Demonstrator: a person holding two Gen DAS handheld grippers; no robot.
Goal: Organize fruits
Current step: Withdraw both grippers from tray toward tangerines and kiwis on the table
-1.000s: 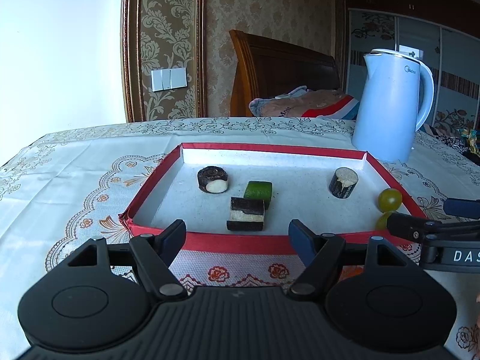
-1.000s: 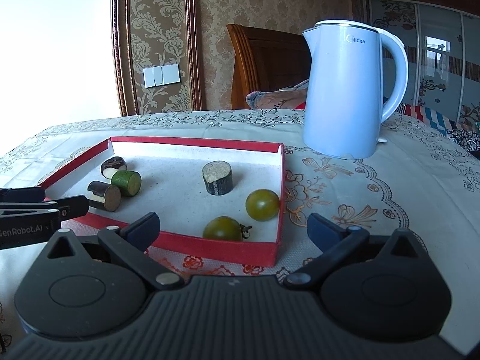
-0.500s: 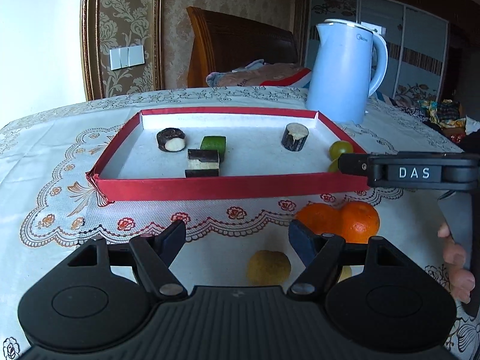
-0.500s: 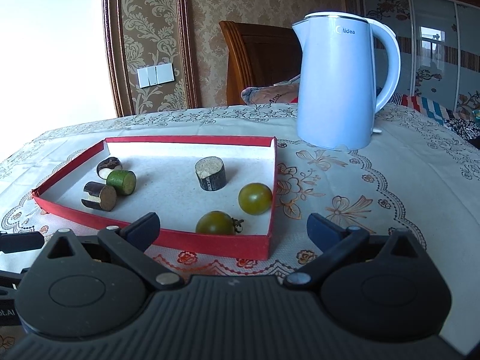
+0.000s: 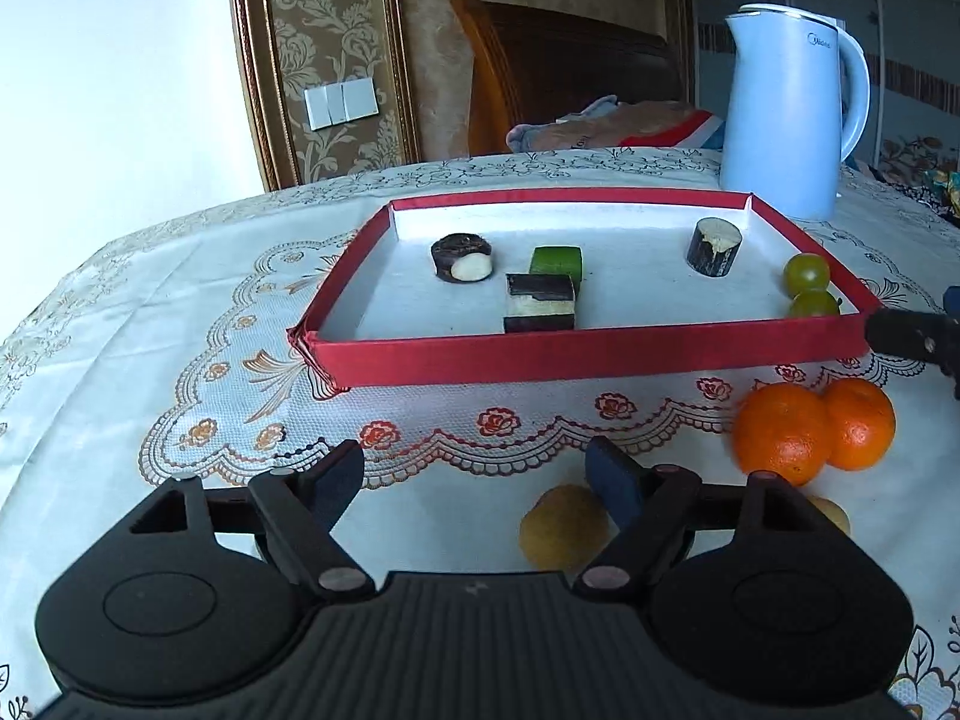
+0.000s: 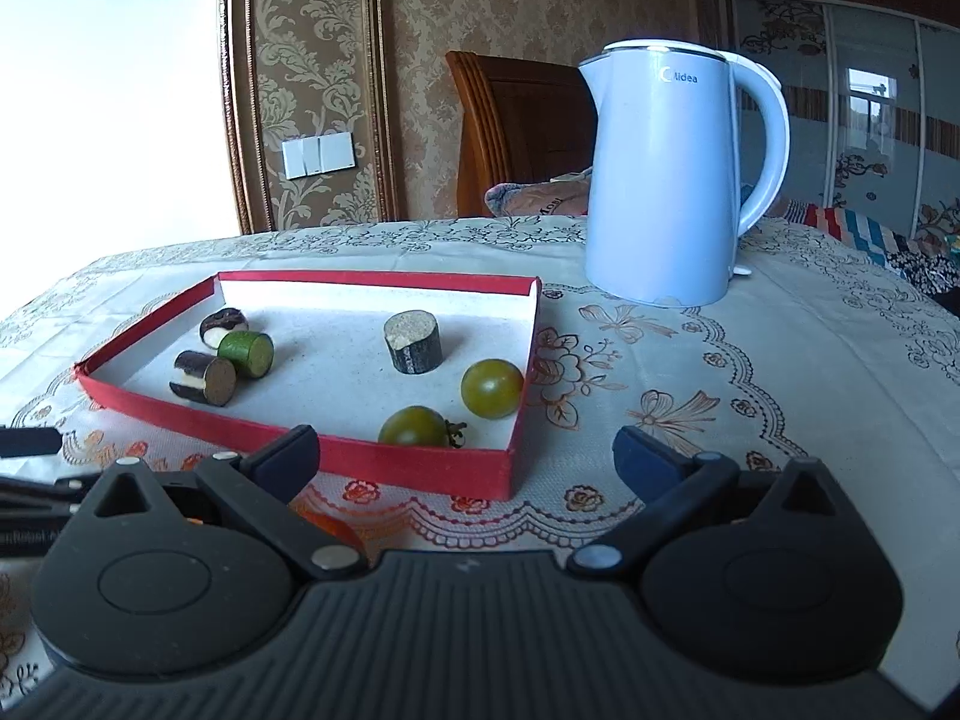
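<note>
- Daylight floods from the far left, where the window (image 5: 114,72) is blown out white.
- Fisheye bending curves the edges.
- Focus is mostly sharp.

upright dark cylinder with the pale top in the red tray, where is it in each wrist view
Left wrist view: the upright dark cylinder stands at the tray's far right, upper right of the picture, left of the two green tomatoes.
Right wrist view: the upright dark cylinder is near the picture's middle, up and left of the tomatoes.
Shared landmark: the blue kettle beyond the red tray, behind and right of the cylinder in both.
</note>
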